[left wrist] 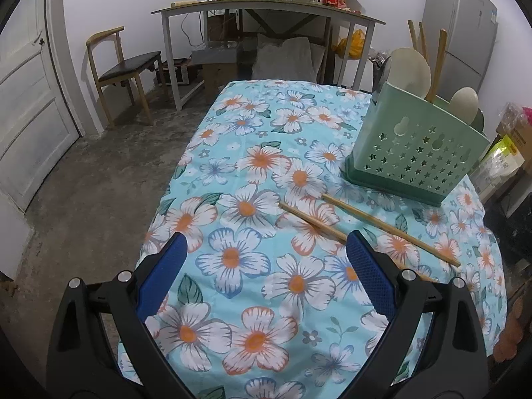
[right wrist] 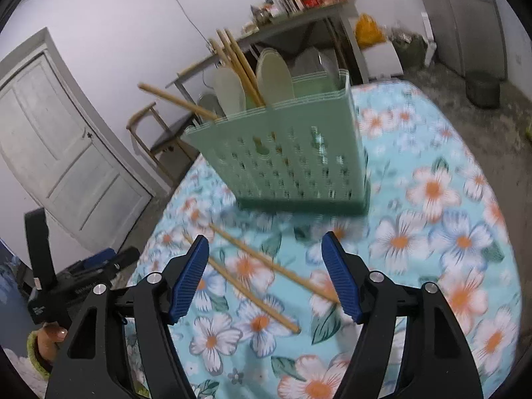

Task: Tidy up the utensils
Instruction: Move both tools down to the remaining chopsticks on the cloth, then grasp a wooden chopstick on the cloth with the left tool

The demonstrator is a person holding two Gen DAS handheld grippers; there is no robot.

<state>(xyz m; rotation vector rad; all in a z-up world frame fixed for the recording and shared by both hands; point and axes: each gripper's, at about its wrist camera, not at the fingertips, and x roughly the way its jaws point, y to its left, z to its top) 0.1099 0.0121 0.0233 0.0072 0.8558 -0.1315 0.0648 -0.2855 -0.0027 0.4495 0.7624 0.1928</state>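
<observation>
Two wooden chopsticks lie loose on the floral tablecloth, one (left wrist: 312, 222) running under my left gripper's right finger, the other (left wrist: 392, 230) beside it. A green perforated utensil holder (left wrist: 415, 153) stands behind them with pale spoons (left wrist: 409, 66) and wooden sticks in it. My left gripper (left wrist: 266, 236) is open above the cloth, left of the chopsticks, with nothing between its fingers. In the right wrist view the same chopsticks (right wrist: 272, 262) (right wrist: 252, 291) lie between and below the fingers of my right gripper (right wrist: 266, 237), which is open and touches neither. The holder (right wrist: 292, 163) stands just beyond, several chopsticks (right wrist: 239, 63) upright in it.
The tablecloth (left wrist: 252, 332) ends at the table's left edge above a concrete floor. A wooden chair (left wrist: 123, 66) and a cluttered side table (left wrist: 266, 10) stand by the far wall, a fridge (left wrist: 462, 33) at right. A person's hand (right wrist: 55, 334) shows at lower left.
</observation>
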